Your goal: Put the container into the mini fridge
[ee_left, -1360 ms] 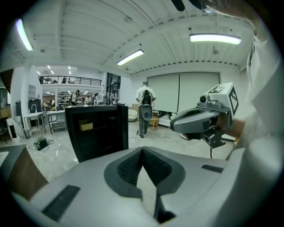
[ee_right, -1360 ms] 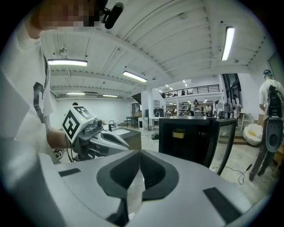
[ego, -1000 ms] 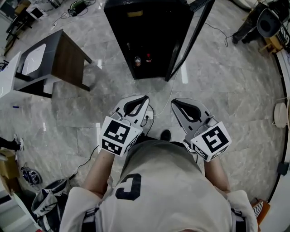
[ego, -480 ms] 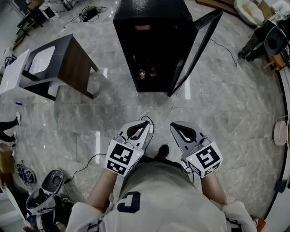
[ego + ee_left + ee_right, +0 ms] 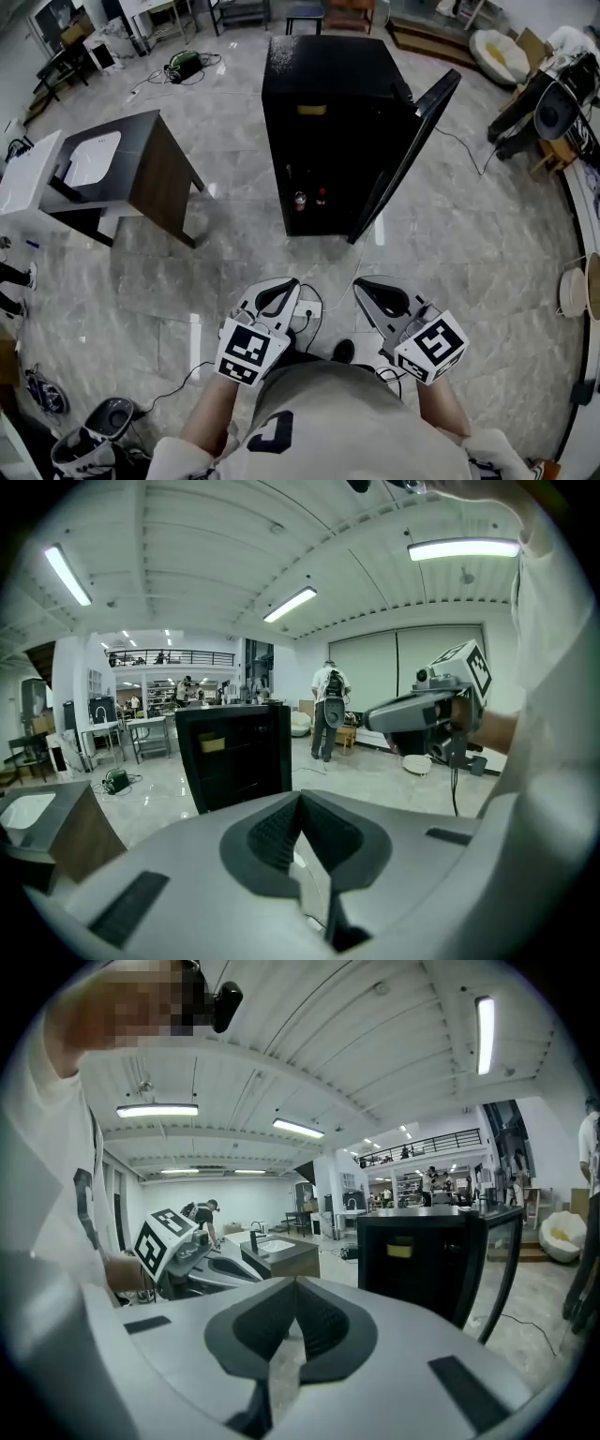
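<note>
The black mini fridge point(image 5: 328, 94) stands on the floor ahead with its door point(image 5: 412, 141) swung open to the right. A small yellow container point(image 5: 311, 110) sits on an upper shelf inside; it also shows in the left gripper view point(image 5: 212, 743) and the right gripper view point(image 5: 401, 1250). Two small bottles point(image 5: 309, 199) stand on the bottom shelf. My left gripper point(image 5: 294, 281) and right gripper point(image 5: 357, 281) are held side by side close to the person's body, well short of the fridge. Both are shut with nothing between the jaws, as their own views confirm point(image 5: 300, 797) point(image 5: 294, 1282).
A dark table point(image 5: 150, 159) with a white basin set in its top stands to the left of the fridge. A cable point(image 5: 352, 239) runs over the marble floor from the fridge towards me. Chairs and gear sit at the right edge; people stand far off.
The fridge has slid down and towards the middle of the head view and shows in full, while both grippers sit lower in the frame. Both stay shut and empty.
</note>
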